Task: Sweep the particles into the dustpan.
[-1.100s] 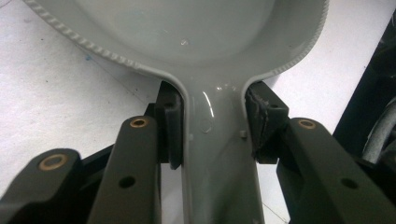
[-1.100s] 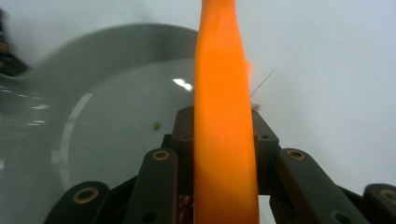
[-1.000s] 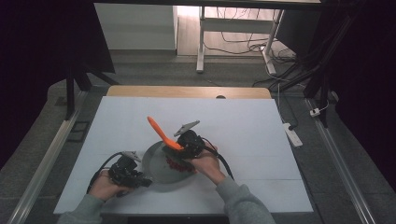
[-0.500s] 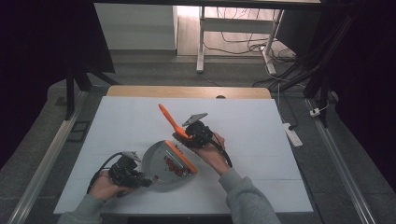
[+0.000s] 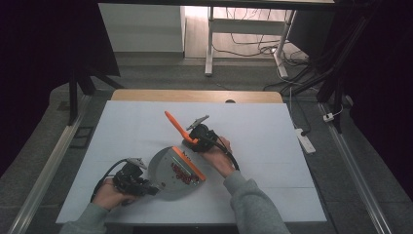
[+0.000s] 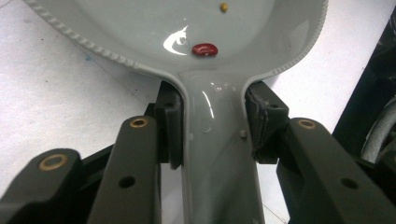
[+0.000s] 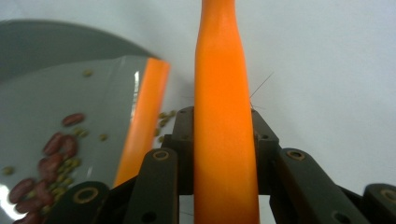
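A grey dustpan [image 5: 165, 168] with an orange front lip [image 5: 188, 164] lies on the white table, with red beans [image 5: 179, 170] and small green ones piled near the lip. My left gripper [image 5: 146, 186] is shut on the dustpan's handle [image 6: 217, 154], its pads [image 6: 170, 123] pressing both sides. A single red bean [image 6: 205, 49] lies in the pan near the handle. My right gripper [image 5: 192, 140] is shut on an orange tool handle [image 5: 174, 124], just beyond the lip. In the right gripper view the handle [image 7: 224, 116] runs up between the jaws, with the pan [image 7: 70, 107] and beans [image 7: 51, 154] at left.
The white table top [image 5: 272, 141] stretches to the right and behind the pan, with a wooden edge [image 5: 195, 95] at the back. A power strip [image 5: 304, 140] lies off the right edge. Metal rails run along both sides.
My right gripper has carried the orange handle off the pan, back and to the right, uncovering the orange lip and beans. The left gripper and the pan have stayed in place.
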`<act>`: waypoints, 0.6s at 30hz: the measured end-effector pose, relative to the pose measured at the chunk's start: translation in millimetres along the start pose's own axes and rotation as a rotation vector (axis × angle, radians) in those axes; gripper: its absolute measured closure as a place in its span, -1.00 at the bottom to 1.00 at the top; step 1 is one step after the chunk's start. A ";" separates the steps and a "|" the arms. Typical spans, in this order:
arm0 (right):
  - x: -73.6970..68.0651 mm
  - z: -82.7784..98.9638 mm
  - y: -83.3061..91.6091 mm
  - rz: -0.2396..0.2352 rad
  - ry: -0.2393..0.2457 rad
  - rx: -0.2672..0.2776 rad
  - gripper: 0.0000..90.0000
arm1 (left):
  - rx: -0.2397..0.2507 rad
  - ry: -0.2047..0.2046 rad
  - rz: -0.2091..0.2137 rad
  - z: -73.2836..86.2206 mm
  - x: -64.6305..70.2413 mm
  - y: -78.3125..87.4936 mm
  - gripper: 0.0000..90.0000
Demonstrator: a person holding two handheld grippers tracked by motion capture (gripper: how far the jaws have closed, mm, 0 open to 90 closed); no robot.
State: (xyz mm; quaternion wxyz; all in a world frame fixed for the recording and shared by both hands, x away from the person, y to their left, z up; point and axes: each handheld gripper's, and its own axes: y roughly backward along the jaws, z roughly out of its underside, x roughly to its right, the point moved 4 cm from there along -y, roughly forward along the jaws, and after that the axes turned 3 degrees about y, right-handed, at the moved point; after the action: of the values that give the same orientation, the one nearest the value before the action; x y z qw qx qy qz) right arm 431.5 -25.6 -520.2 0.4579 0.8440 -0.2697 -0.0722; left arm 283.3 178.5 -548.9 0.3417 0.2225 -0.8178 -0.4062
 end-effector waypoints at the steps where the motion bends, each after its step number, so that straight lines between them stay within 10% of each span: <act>1: -3.8 0.4 1.1 -0.017 -0.009 0.002 0.57 | 0.000 0.000 0.000 0.0 0.0 0.0 0.38; 18: -49.1 1.1 22.2 -0.201 0.034 0.099 0.57 | -0.002 0.001 -0.004 0.1 0.1 -0.6 0.38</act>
State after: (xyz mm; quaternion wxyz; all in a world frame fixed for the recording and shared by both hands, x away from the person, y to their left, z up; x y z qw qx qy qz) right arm 381.0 -10.5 -508.9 0.4106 0.8895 -0.1790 -0.0900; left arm 283.2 178.2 -549.4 0.3414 0.2239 -0.8168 -0.4077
